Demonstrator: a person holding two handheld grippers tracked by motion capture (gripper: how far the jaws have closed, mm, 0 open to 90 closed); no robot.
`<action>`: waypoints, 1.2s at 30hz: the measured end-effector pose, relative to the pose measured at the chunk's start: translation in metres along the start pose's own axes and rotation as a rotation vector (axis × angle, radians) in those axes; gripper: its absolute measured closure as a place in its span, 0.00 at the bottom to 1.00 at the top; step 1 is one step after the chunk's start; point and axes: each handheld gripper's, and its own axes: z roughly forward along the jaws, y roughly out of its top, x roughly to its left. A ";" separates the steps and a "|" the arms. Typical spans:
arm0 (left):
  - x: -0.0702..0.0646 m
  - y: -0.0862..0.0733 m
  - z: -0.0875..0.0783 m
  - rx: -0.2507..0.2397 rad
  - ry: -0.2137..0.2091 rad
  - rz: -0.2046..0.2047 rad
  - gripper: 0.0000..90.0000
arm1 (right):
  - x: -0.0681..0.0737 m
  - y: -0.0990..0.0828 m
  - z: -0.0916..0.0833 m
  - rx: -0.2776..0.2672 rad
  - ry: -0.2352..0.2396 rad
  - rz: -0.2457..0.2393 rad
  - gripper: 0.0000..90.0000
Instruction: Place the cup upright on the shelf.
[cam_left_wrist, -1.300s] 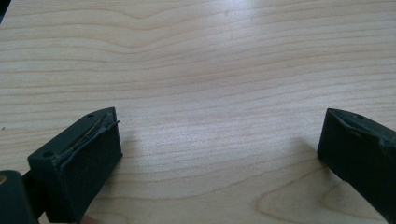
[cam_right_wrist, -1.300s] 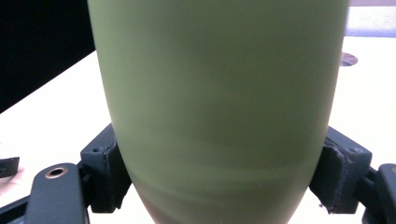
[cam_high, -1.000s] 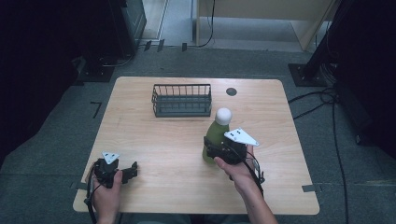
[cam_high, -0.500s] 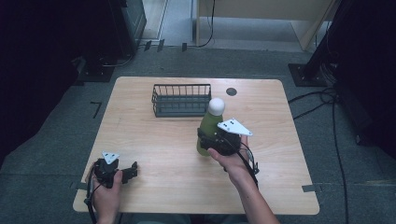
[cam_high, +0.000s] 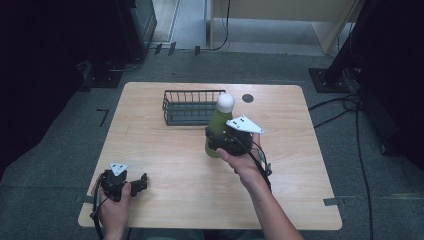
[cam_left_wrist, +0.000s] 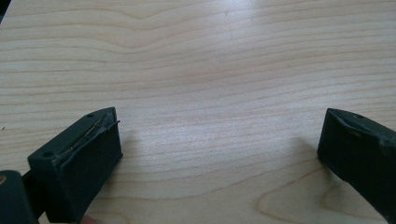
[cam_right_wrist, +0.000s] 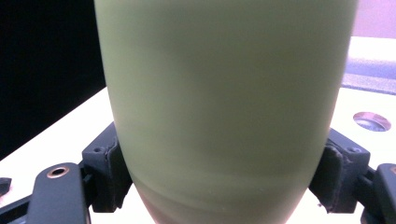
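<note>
1. Light wooden desk (cam_high: 310, 165) with rounded corners, standing on a grey floor; a small dark round grommet (cam_high: 247, 98) sits near its far edge.
2. Dark wire basket (cam_high: 187, 107), rectangular and open-topped, resting on the desk close to the far edge, left of the grommet.
3. Pale green bottle with a white rounded cap (cam_high: 218, 122), upright near the middle of the desk, just beside the basket's right end; whether its base touches the desk surface cannot be told.
4. Right gripper (cam_high: 220, 142), held in the person's right hand (cam_high: 243, 162), with its grey three-cornered plate on top. In the right gripper view its two black jaws press against opposite sides of the bottle's lower body (cam_right_wrist: 224, 107), clenched on it.
5. Left gripper (cam_high: 140, 184), held in the person's left hand (cam_high: 114, 206) near the desk's near-left corner. In the left gripper view its jaws stand wide apart over bare wood grain (cam_left_wrist: 219, 84), holding nothing.
</note>
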 end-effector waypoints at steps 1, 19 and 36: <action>0.000 0.000 0.000 -0.001 0.000 0.000 0.00 | 0.000 0.000 0.000 0.000 0.000 0.000 0.23; 0.000 0.000 0.000 0.001 0.000 0.001 0.00 | -0.002 0.034 0.021 -0.019 -0.031 0.001 0.23; 0.000 0.000 0.000 0.000 0.000 0.001 0.00 | -0.007 0.064 0.044 -0.020 -0.073 -0.013 0.23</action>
